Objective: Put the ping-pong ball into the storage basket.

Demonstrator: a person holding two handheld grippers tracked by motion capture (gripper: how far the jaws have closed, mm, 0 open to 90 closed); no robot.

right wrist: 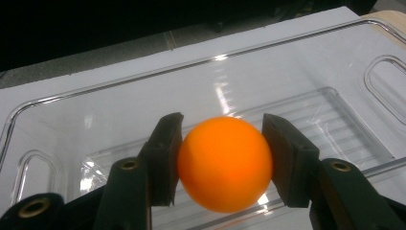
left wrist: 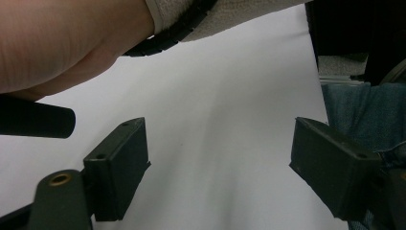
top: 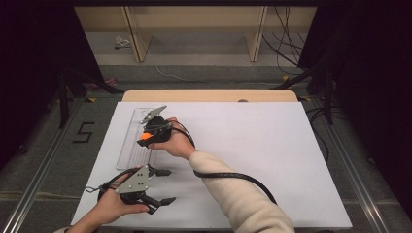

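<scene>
A: From above, where is your orange ball (top: 144, 137)?

B: In your right tool (top: 145, 137), over the clear tray (top: 127, 148). Your left tool (left wrist: 218, 167) gapes empty above the surface (left wrist: 215, 96).

A: Closer?

B: The jaws pinch the ball (right wrist: 225, 163) squarely; lower before releasing.

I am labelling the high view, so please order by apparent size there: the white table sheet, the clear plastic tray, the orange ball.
1. White table sheet, clearly largest.
2. Clear plastic tray, long and narrow.
3. Orange ball, smallest, partly hidden in the right claw.
</scene>
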